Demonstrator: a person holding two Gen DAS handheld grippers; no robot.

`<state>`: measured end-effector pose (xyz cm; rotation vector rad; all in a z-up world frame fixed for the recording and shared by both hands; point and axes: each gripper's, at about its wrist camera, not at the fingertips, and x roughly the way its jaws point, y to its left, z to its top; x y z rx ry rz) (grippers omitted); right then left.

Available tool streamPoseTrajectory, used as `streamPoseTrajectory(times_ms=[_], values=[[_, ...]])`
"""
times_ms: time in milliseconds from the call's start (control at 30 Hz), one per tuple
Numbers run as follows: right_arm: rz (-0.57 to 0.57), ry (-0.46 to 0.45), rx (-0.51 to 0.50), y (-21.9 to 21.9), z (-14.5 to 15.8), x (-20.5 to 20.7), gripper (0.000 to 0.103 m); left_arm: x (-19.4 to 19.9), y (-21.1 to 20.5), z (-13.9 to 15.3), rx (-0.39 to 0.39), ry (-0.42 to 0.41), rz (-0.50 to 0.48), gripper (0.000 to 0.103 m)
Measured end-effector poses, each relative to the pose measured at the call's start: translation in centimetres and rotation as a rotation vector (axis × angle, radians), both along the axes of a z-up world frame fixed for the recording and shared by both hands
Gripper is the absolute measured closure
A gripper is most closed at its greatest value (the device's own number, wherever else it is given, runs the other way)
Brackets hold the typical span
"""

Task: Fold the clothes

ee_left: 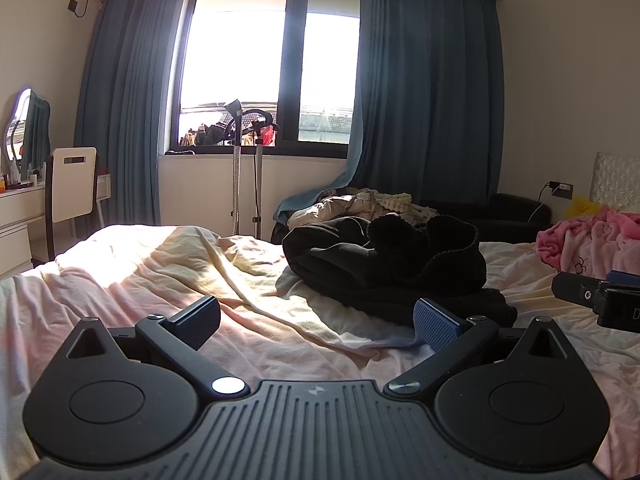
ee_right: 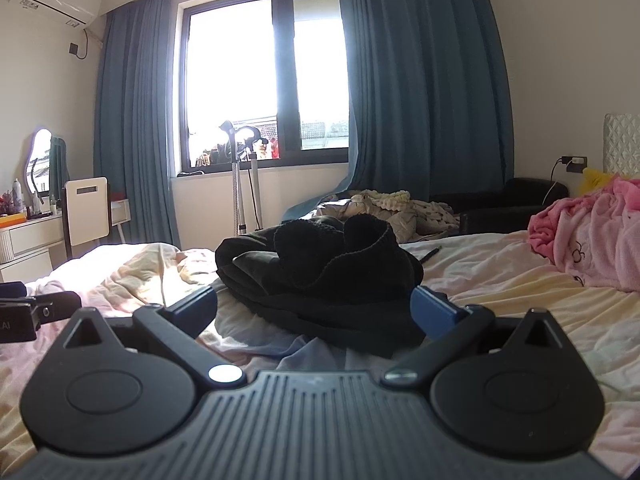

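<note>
A pile of black clothes [ee_left: 384, 264] lies crumpled on the bed [ee_left: 120, 280], a knitted piece on top. In the right wrist view the black pile [ee_right: 320, 276] lies straight ahead, just beyond the fingertips. My left gripper [ee_left: 318, 320] is open and empty, hovering low over the sheet, left of the pile. My right gripper [ee_right: 314, 312] is open and empty, its jaws standing either side of the pile's near edge. Each gripper's body shows at the edge of the other's view.
A pink blanket [ee_right: 588, 240] lies on the bed's right side. More crumpled clothes [ee_right: 384, 208] and a dark armchair [ee_right: 516, 200] lie behind the bed. A garment steamer stand [ee_left: 238, 168] stands by the window. A white desk and chair [ee_left: 72, 184] are at left.
</note>
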<state>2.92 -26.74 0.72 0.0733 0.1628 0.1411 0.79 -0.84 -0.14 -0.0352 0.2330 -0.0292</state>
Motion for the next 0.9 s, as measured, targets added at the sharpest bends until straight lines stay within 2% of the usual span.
streamPoseTrajectory(times_ms=[67, 200, 433, 533, 667, 767, 900], values=[[-0.006, -0.007, -0.011, 0.3, 0.0, -0.1, 0.0, 0.3, -0.1, 0.0, -0.019, 0.008, -0.005, 0.0], [-0.02, -0.024, -0.024, 0.9, 0.4, -0.6, 0.0, 0.3, -0.1, 0.0, -0.008, -0.009, 0.008, 0.0], [-0.021, -0.061, -0.021, 2.2, 2.9, -2.0, 0.0, -0.7, 1.6, 1.0, -0.095, -0.025, 0.064, 0.0], [-0.019, -0.087, 0.021, 2.8, 4.5, -2.5, 0.0, -1.5, 2.0, 1.7, -0.087, -0.055, 0.124, 0.0], [-0.018, -0.138, 0.024, 3.5, 6.6, -3.6, 0.0, -1.9, 2.0, 2.0, -0.085, -0.047, 0.09, 0.0], [-0.015, -0.128, 0.008, 3.8, 6.6, -3.8, 0.0, -2.0, 1.5, 1.9, -0.04, -0.049, 0.071, 0.0], [-0.04, -0.102, -0.01, 3.3, 5.9, -3.5, 0.0, -1.6, 1.3, 1.4, -0.017, -0.044, 0.055, 0.0]])
